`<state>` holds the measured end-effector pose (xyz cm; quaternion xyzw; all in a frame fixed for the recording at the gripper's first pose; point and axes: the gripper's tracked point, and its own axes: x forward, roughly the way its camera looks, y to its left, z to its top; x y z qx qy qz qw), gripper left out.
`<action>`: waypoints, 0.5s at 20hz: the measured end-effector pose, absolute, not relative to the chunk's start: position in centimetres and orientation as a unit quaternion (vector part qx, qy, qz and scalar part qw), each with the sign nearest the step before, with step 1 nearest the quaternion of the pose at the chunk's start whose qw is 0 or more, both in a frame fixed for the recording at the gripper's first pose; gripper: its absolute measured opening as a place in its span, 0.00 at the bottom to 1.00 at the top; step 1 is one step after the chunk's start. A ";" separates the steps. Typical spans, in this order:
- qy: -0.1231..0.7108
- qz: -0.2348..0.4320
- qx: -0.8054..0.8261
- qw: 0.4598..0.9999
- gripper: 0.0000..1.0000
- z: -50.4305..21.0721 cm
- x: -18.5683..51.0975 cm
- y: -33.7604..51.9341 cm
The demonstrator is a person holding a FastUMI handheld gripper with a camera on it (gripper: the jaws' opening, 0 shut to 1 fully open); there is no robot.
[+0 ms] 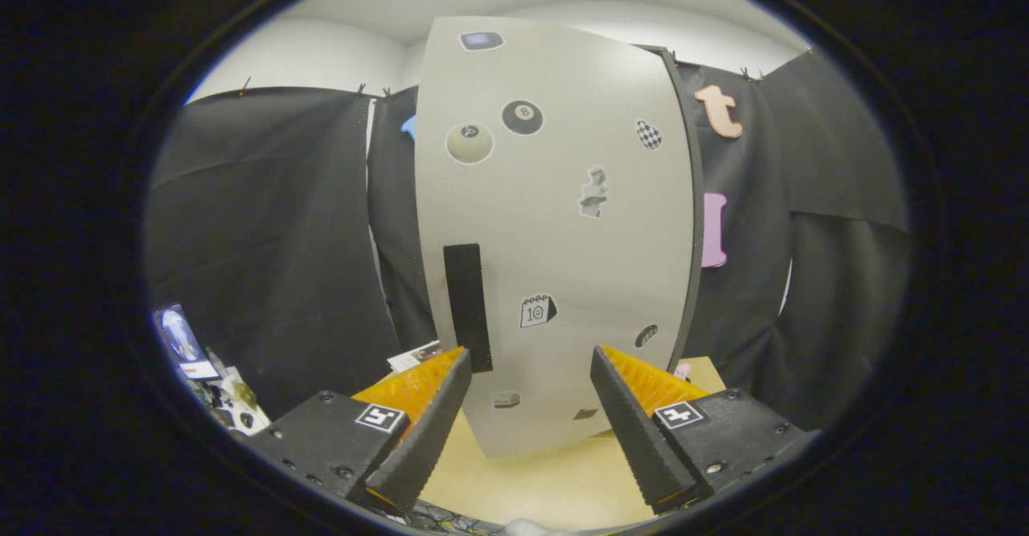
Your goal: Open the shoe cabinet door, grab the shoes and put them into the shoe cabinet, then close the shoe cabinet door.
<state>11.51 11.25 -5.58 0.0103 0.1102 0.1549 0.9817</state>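
Note:
The shoe cabinet (563, 231) stands upright just ahead of me on a pale wooden tabletop (530, 488). Its light grey door carries several stickers and looks flush with the dark frame at its right edge. A black vertical handle strip (468, 307) sits on the door's left side, just beyond my left finger. My gripper (526, 359) is open, its fingers wide apart with nothing between them, aimed at the door's lower part.
Black cloth walls hang behind and beside the cabinet. A heap of small items and printed cards (213, 375) lies to the left of the left finger. A thin paper or card (414, 355) lies by the cabinet's lower left corner.

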 end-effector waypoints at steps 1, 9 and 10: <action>0.111 0.147 0.012 0.983 0.98 -5.7 11.4 10.9; 0.078 0.070 0.027 0.994 0.99 -3.9 9.4 6.6; 0.074 0.060 0.024 0.995 0.99 -3.8 9.0 6.0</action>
